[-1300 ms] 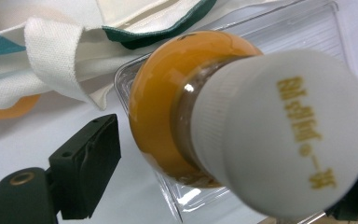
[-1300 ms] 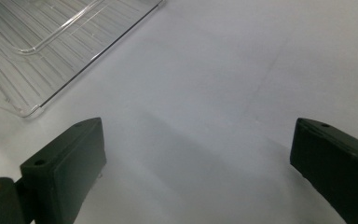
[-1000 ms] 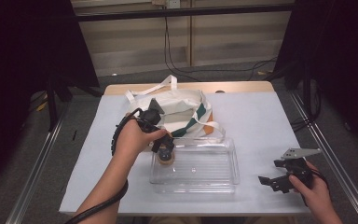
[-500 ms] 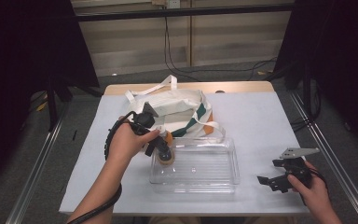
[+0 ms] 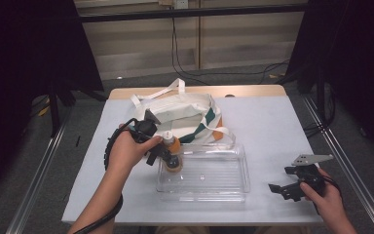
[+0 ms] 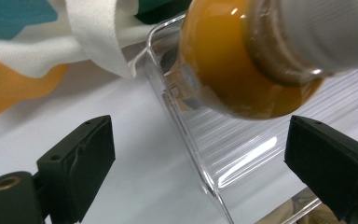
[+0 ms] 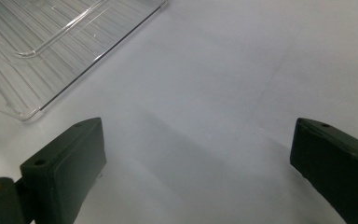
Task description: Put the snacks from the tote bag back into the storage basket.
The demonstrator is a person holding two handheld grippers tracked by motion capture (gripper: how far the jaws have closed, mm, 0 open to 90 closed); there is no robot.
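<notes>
1. The orange bottle [image 5: 172,155] with a white cap stands in the clear plastic tray [image 5: 214,180], at the tray's 10 o'clock corner; in the left gripper view [image 6: 242,60] it hangs just past the two jaws.
2. The left gripper [image 5: 161,155], at 9 o'clock of the bottle, has just been widening; its jaws stand apart and free of the bottle, with nothing pressed between the pads.
3. The tray lies near the table's [image 5: 272,126] front edge, its far rim touching the strap of the cloth tote bag [image 5: 187,114] at 12 o'clock.
4. The right gripper [image 5: 287,187] sits at 3 o'clock of the tray, well apart, jaws spread over bare tabletop.
</notes>
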